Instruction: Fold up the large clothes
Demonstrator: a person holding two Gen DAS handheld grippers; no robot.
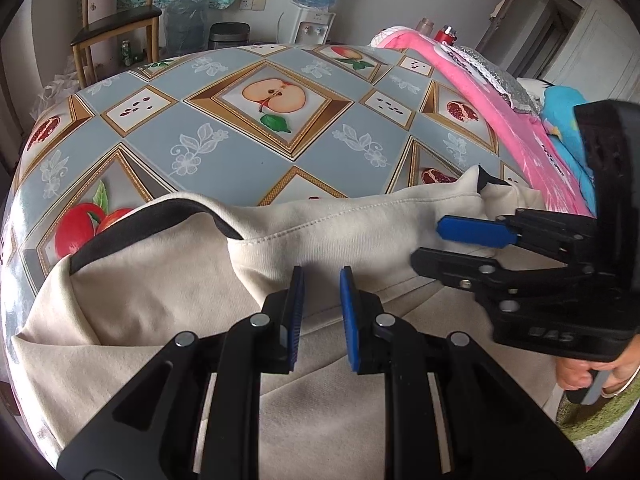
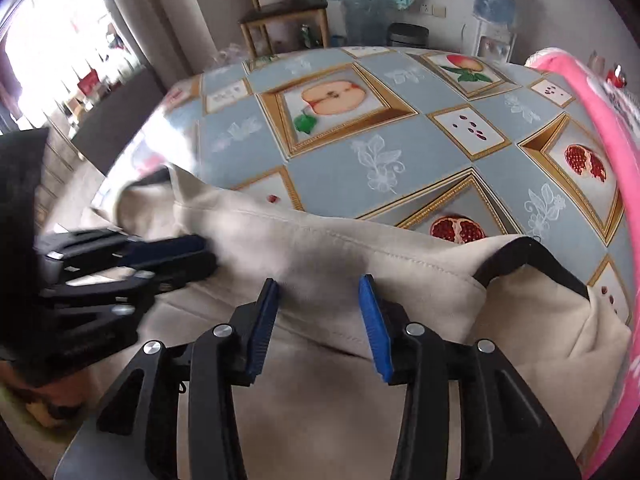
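left gripper [image 1: 322, 280] parted, nothing held | right gripper [image 2: 318, 292] parted wide over beige garment [image 1: 168, 304] hem | bare tablecloth [image 1: 240, 152] beyond | lettering unreadable

Even daylight; window [image 2: 60, 52] blown out, glare thrown on surface [image 2: 160, 136]. Left tool [image 2: 132, 264] motion-blurred (right view). Heavy fisheye vignetting.

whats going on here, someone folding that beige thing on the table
Yes. A person with a handheld gripper in each hand is working on a beige garment with black trim, lying at the near edge of a table covered in a fruit-print tablecloth. The left gripper and the right gripper both hover open over the cloth near a stitched hem, side by side. Neither has cloth pinched. A pink fabric lies along the table's right side.
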